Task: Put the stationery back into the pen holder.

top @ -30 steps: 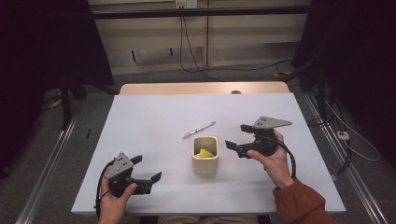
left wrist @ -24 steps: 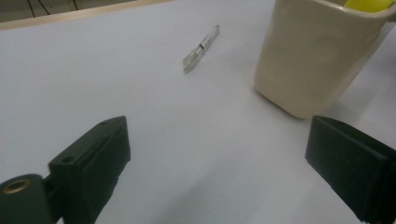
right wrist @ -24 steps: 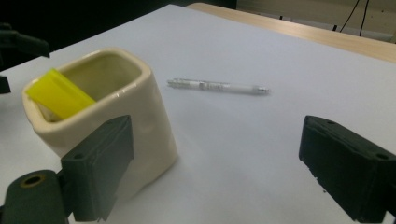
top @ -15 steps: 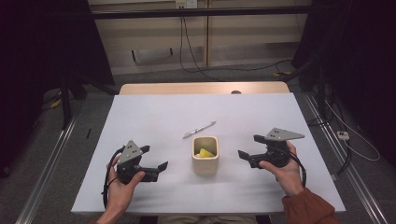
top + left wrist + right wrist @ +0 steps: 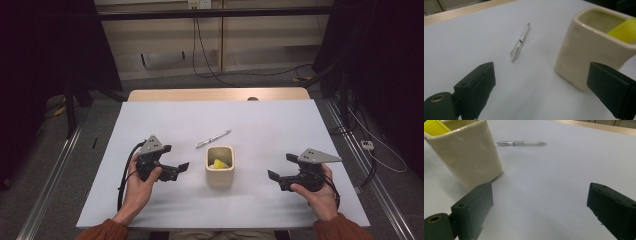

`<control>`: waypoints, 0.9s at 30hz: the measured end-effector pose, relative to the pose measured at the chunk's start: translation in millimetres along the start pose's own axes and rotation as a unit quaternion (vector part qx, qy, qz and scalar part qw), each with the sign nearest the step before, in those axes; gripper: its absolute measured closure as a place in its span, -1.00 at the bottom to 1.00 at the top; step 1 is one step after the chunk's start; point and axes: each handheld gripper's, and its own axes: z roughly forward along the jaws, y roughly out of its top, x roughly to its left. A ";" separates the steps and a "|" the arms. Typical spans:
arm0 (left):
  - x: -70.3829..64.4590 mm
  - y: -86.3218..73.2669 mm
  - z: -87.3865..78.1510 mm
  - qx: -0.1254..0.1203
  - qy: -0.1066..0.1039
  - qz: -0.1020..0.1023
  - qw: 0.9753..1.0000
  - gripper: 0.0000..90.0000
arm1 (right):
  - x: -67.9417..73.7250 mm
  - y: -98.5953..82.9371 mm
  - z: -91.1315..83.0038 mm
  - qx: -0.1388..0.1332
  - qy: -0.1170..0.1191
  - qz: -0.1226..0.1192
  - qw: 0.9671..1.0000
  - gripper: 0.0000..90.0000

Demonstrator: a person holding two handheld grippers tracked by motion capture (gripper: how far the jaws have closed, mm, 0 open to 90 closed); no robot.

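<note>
A cream square cup [image 5: 220, 165] [image 5: 594, 50] [image 5: 466, 155] stands at the middle of the white table [image 5: 270, 125], with a yellow thing [image 5: 220, 163] [image 5: 624, 28] [image 5: 434, 127] inside it. Just behind the cup lies a clear pen [image 5: 213, 138] [image 5: 520, 42] [image 5: 521, 143]. My left gripper [image 5: 176, 170] [image 5: 549, 92] is held open left of the cup, jaws empty. On the cup's right, my right gripper [image 5: 280, 170] [image 5: 541, 212] is open and empty, farther off.
A wooden strip [image 5: 215, 94] runs along the table's far edge. Cables [image 5: 210, 60] lie on the floor beyond, and dark stands flank both sides. Bare table surface lies around the cup and pen.
My left gripper has risen from the near left edge toward the cup. My right gripper has drawn back from beside the cup toward the near right.
</note>
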 end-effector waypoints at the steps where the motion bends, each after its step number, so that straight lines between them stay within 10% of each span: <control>1: 2.1 1.9 2.6 -0.001 -0.001 -0.003 1.000 -0.84 | -0.4 -1.7 -1.2 0.000 0.000 -0.001 1.000 -0.86; 15: 26.9 33.1 41.3 0.030 -0.033 -0.018 0.999 -0.81 | 0.5 -16.4 -7.0 0.007 0.004 0.005 1.000 -0.85; 27: 34.4 55.0 82.4 0.080 -0.008 -0.007 0.997 -0.79 | 0.4 -18.0 -5.9 0.009 0.006 0.002 1.000 -0.85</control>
